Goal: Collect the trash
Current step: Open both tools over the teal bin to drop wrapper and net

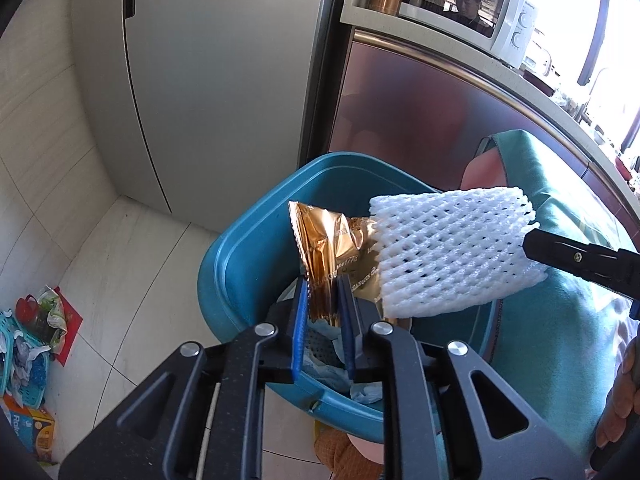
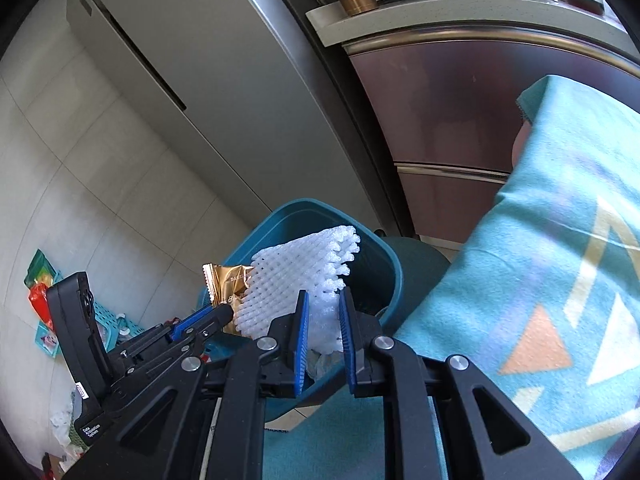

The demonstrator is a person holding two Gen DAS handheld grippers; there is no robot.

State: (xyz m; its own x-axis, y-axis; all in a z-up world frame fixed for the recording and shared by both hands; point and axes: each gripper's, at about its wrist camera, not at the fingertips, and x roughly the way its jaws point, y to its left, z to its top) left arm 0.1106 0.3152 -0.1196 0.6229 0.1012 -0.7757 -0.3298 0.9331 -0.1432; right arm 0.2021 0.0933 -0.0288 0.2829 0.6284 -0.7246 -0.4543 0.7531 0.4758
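Left wrist view gives us the blue bin as our landmark, standing on the floor beside the fridge and open at the top. Directly over its mouth hang both pieces of trash. The bigger one, the white foam net, lies with its long axis across the bin's opening, and the right gripper has its fingers clenched on one end of it. The smaller gold wrapper stands upright over the near side of the bin, its lower edge between the fingers of the left gripper; we judge it only loosely held. Both pieces sit straight above the bin's inside, so we reckon the next move is simply letting go.
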